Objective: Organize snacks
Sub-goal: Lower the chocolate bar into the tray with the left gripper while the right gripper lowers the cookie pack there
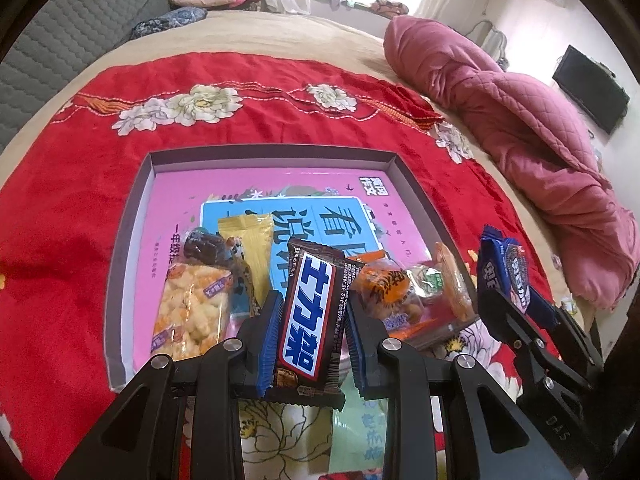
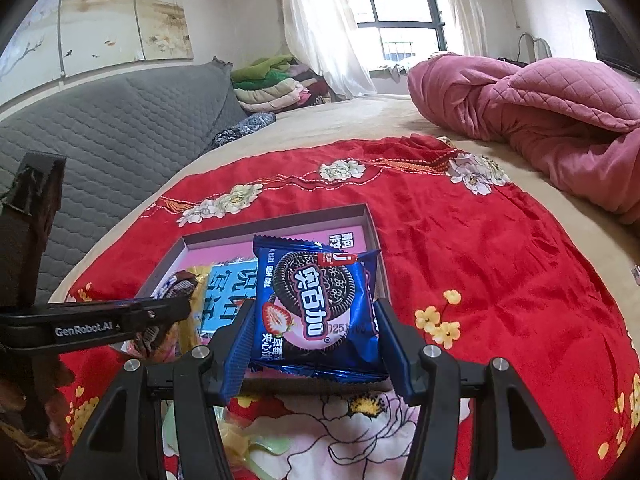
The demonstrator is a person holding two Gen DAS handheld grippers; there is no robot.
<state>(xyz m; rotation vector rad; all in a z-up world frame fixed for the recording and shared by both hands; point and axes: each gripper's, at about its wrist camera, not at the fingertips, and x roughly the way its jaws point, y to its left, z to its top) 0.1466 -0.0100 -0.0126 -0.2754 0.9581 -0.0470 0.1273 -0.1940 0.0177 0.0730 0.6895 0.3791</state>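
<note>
Two grips full: left gripper [image 1: 310, 320] clamping chocolate bar [image 1: 310, 316], right gripper [image 2: 316, 340] pinching cookie pack [image 2: 316, 304]. Best lowered flat into tray [image 1: 140, 188], clear of neighbours.

The chocolate bar [image 1: 310, 316] hides the middle of the box [image 1: 136, 200]'s printed floor; the cookie packet [image 2: 316, 308] covers the box's near right corner; small wrapper print stays unreadable.

Left hand-held gripper [image 1: 312, 316] tilts steeply down, pads clamped on something; right hand-held gripper [image 2: 316, 332], angled lower, clamps likewise.
</note>
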